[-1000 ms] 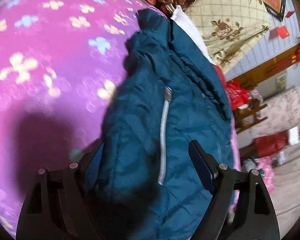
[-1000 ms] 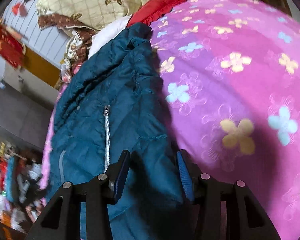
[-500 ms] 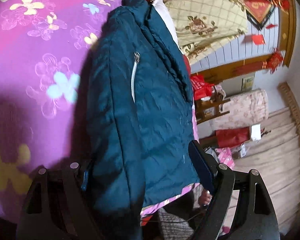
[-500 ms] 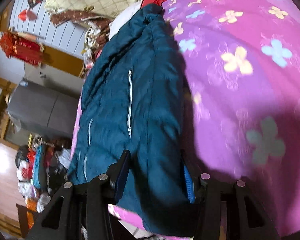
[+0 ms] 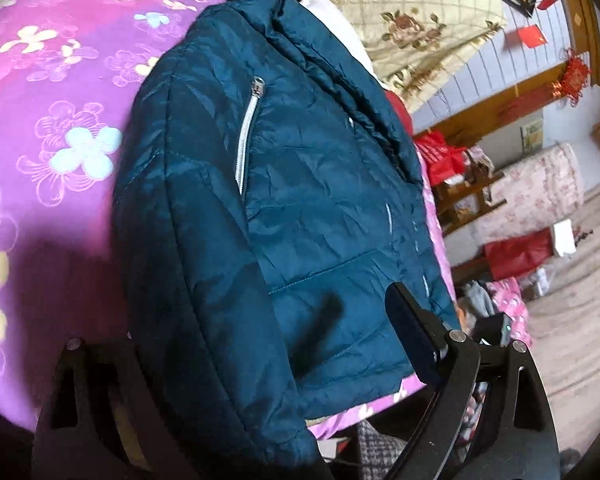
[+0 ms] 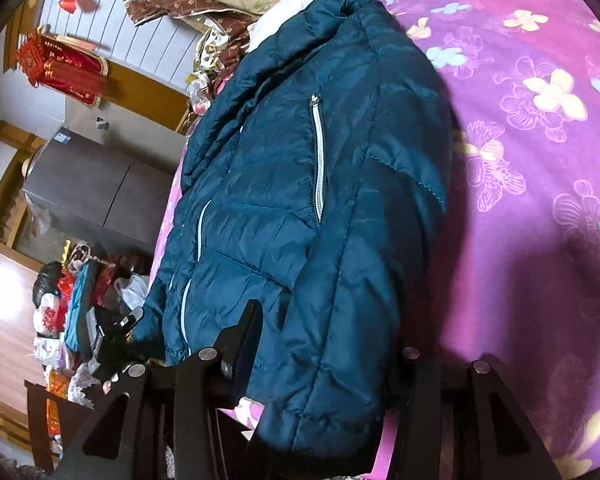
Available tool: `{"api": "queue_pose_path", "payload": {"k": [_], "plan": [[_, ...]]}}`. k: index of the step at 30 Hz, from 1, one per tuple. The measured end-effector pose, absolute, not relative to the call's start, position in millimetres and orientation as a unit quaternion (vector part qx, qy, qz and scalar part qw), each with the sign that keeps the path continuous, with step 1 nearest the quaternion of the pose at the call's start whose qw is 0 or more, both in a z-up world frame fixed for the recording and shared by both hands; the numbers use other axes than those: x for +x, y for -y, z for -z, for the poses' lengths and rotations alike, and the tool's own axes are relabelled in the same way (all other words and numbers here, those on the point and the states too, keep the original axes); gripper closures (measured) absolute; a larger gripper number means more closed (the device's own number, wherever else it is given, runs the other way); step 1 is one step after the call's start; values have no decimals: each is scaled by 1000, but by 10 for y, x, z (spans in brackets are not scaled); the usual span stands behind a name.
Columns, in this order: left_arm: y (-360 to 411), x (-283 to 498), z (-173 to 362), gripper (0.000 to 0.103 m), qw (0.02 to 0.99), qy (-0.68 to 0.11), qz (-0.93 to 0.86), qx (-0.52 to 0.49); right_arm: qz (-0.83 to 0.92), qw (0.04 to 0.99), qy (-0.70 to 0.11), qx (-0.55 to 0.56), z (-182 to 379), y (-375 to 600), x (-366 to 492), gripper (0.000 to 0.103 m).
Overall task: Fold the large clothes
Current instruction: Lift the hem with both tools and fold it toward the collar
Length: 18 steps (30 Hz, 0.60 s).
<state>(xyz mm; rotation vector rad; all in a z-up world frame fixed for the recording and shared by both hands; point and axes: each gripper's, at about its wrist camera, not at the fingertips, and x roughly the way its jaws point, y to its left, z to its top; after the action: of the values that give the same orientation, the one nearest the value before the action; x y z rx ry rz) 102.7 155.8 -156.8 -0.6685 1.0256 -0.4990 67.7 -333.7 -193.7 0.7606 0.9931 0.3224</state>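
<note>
A dark teal puffer jacket (image 5: 300, 200) with silver zips lies on a purple floral bedspread (image 5: 60, 100), its sleeves folded in over the body. It also shows in the right wrist view (image 6: 300, 200). My left gripper (image 5: 260, 344) is wide open; the sleeve end lies between its jaws, and the left finger is hidden behind the cloth. My right gripper (image 6: 328, 344) has its jaws closed on the other sleeve end, near the jacket's hem at the bed's edge (image 6: 252, 412).
Pillows and a cream floral quilt (image 5: 412, 20) are piled beyond the jacket's collar. A grey cabinet (image 6: 92, 192) and bags of clutter (image 6: 72, 300) stand beside the bed. Red bags (image 5: 516, 256) and a rolled pink quilt (image 5: 540, 184) are on the other side.
Both grippers have drawn back from the jacket's chest toward its hem at the bed's edge. More of the jacket and the room beside the bed has come into view.
</note>
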Motion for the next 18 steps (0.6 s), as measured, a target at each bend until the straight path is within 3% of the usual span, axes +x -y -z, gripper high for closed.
{"api": "queue_pose_path", "payload": {"k": [1,2,3,4,8,18], "plan": [[-1552,1017,1570,20,793,-478,220,-308,-144,801,-462,354,1935,3346,659,66],[-1550,1016,1579,45,795,-486,204,-302,-133,803,-462,352,1935,3343,645,72],[-1553,1021,1595,77,797,-500,177,-289,-124,805,-462,351,1936,3348,626,77],[-1581,1032,1603,83,797,-512,153,-281,-118,805,-461,355,1928,3357,610,78],[-1768,999,1341,90,802,-486,158,-308,-113,821,-451,332,1650,3369,579,84],[-1730,540,308,91,868,-387,175,-259,-162,869,-383,268,657,3141,280,87]]}}
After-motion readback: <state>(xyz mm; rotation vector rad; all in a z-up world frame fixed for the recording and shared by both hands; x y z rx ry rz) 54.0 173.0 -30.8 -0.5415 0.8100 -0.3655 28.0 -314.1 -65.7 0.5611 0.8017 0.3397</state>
